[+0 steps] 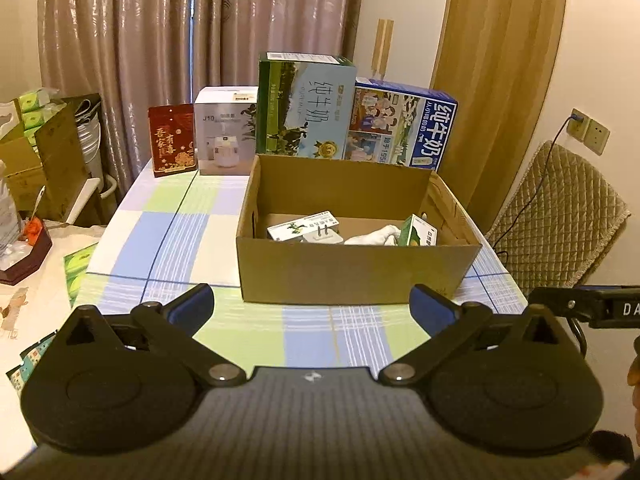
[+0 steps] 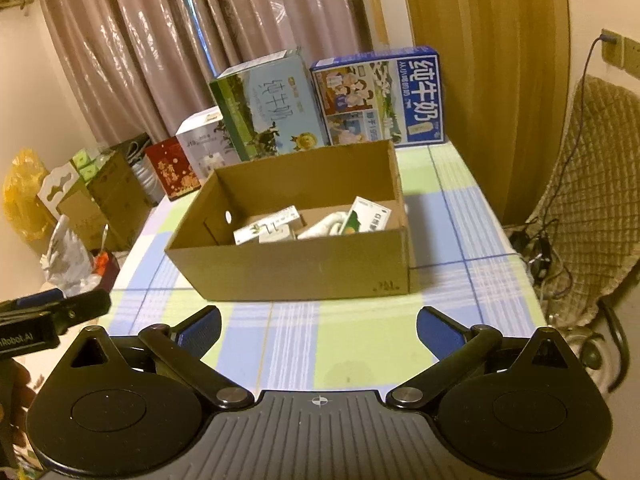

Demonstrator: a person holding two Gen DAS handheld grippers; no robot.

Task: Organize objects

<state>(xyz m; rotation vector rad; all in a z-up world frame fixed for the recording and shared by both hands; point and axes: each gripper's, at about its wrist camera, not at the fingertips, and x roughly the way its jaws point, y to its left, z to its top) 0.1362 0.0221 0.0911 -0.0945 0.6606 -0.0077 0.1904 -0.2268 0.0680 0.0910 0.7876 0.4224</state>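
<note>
An open brown cardboard box (image 1: 352, 268) (image 2: 304, 268) stands on the checked tablecloth. Inside it lie a white-and-green small carton (image 1: 300, 226) (image 2: 266, 226), a white plug adapter (image 1: 322, 236), a white cloth-like item (image 1: 374, 236) (image 2: 324, 226) and a green-white carton (image 1: 418, 232) (image 2: 368, 216) leaning at the right. My left gripper (image 1: 312, 306) is open and holds nothing, just in front of the box. My right gripper (image 2: 318, 330) is also open and holds nothing, a little short of the box's front wall.
Behind the box stand a red gift box (image 1: 172, 140), a white humidifier box (image 1: 226, 132), a green milk case (image 1: 304, 106) (image 2: 272, 108) and a blue milk case (image 1: 404, 128) (image 2: 380, 96). A quilted chair (image 1: 560, 212) is right of the table; cartons and bags (image 1: 40, 152) left.
</note>
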